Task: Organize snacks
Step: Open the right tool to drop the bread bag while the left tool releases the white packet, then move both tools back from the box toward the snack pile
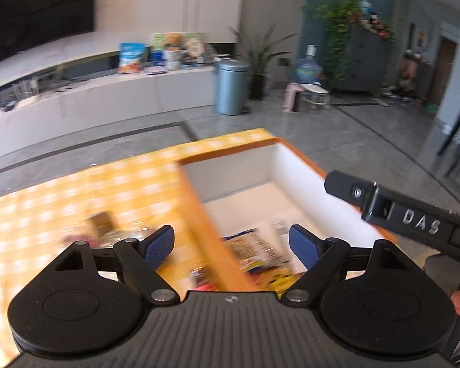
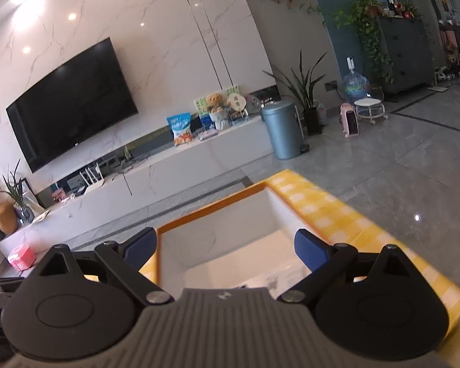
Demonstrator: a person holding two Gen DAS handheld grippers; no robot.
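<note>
Hovering with jaws spread and empty, the left gripper [image 1: 231, 245] straddles the orange rim of the white-lined box [image 1: 294, 165] holding snack packets [image 1: 254, 251], more snacks [image 1: 107, 230] blurred on the checked tablecloth [image 1: 76, 190], while the right gripper [image 2: 225, 247], also agape, waits above the box, likely between pickups.

Table [image 1: 76, 184] in foreground w/ box [image 1: 300, 165] sitting on its right part. Snack packets [image 1: 254, 251] lie in the box near its left wall; more snacks [image 1: 107, 227] on the table left of the box, blurred. Left gripper [image 1: 231, 245] straddles the box's left wall, right gripper [image 2: 225, 245] over the box interior. Behind the table: floor, then low cabinet [image 2: 168, 178] along the wall w/ TV [image 2: 70, 104] above it. Bin [image 2: 282, 128] at the cabinet's right end, potted plant [image 2: 306, 92] just right of the bin, water bottle [image 2: 354, 84] further right.
</note>
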